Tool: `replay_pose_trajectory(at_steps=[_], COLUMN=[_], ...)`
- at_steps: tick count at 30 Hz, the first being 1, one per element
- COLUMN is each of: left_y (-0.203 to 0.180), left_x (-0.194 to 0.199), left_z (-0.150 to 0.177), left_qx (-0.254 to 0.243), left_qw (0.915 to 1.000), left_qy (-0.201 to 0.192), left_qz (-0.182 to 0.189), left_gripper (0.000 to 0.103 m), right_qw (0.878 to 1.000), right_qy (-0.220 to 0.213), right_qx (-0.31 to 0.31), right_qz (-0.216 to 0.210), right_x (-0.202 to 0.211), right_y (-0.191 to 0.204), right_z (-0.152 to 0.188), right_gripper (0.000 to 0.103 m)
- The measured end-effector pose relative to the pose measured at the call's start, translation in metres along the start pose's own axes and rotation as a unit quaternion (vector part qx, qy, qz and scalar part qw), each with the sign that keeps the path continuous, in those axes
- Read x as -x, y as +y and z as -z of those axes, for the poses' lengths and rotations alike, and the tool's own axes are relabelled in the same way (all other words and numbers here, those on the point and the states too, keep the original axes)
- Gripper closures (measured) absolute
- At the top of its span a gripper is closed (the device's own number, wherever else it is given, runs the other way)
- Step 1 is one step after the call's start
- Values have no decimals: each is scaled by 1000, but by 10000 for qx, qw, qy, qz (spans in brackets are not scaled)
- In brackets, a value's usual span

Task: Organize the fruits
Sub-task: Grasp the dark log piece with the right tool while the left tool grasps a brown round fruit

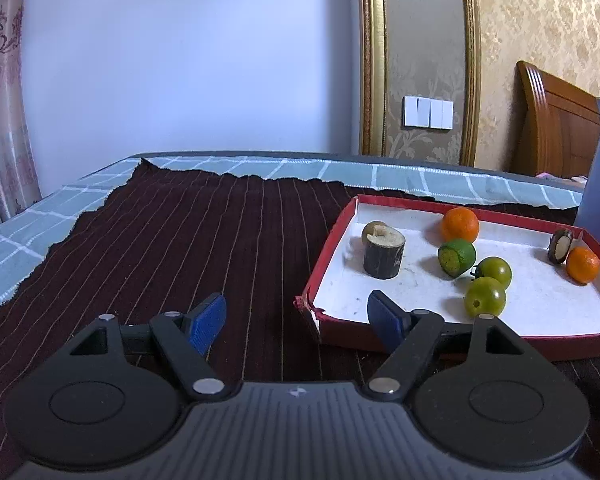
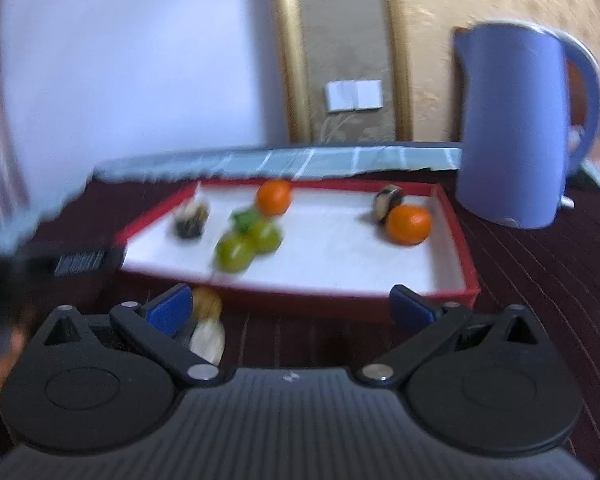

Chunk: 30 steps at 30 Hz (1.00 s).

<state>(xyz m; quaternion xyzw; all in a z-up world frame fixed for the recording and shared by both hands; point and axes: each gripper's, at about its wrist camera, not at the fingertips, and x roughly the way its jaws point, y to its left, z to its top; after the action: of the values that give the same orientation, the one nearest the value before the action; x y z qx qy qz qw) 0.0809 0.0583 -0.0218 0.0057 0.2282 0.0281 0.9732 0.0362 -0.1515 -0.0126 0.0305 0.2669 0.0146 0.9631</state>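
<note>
On a dark striped cloth over a checked bed sits a red tray (image 1: 332, 236) w/ white floor, holding two oranges (image 1: 460, 224), three green fruits (image 1: 485, 297), a dark stump-like piece (image 1: 383, 255) & a brown-white one (image 1: 560, 245). Left tongs (image 1: 298, 320) spread, empty, at tray's near-left corner. Right tongs (image 2: 292, 312) spread wide; pale fruit (image 2: 207, 334) beside left pad. Blue kettle (image 2: 512, 128) right of tray.

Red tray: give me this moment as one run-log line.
red tray: fruit inside, incl. two oranges | left gripper: open, empty, at tray's near corner | right gripper: open | kettle: beside tray
</note>
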Motion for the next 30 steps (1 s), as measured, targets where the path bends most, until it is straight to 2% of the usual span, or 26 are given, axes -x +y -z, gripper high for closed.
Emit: replay_pose_trajectory(at_steps=[3, 7, 9, 12, 13, 16, 19, 24, 27, 30], left_y=[1, 6, 7, 9, 9, 10, 10, 2, -15, -33], left_x=[1, 2, 3, 2, 2, 2, 3, 23, 34, 41], left_z=[2, 3, 4, 4, 4, 4, 5, 11, 13, 15], left_qx=[-18, 79, 105, 133, 147, 176, 158, -164, -519, -732], left_qw=[10000, 10000, 9999, 9999, 9999, 9998, 9998, 9976, 9949, 9919], left_qy=[-53, -40, -32, -24, -19, -10, 0, -125, -162, -165], left_qz=[-38, 9, 41, 65, 73, 87, 132, 654, 853, 1023], left_gripper=[25, 25, 25, 25, 25, 25, 25, 25, 25, 25], right_qw=[9986, 9974, 9965, 9958, 9953, 9954, 9961, 9964, 9989, 9997], right_qy=[220, 441, 509, 698, 795, 798, 722, 595, 379, 213], right_qx=[480, 568, 662, 576, 543, 406, 267, 134, 205, 100], right_qz=[34, -61, -67, -119, -113, -340, -424, -586, -173, -73], right_x=[-2, -13, -18, -28, -33, -31, -22, 0, 13, 25], right_y=[26, 44, 51, 54, 53, 49, 45, 24, 11, -6], right_z=[5, 7, 7, 6, 7, 7, 8, 11, 10, 6], right_gripper=[0, 0, 11, 34, 45, 63, 65, 69, 69, 69])
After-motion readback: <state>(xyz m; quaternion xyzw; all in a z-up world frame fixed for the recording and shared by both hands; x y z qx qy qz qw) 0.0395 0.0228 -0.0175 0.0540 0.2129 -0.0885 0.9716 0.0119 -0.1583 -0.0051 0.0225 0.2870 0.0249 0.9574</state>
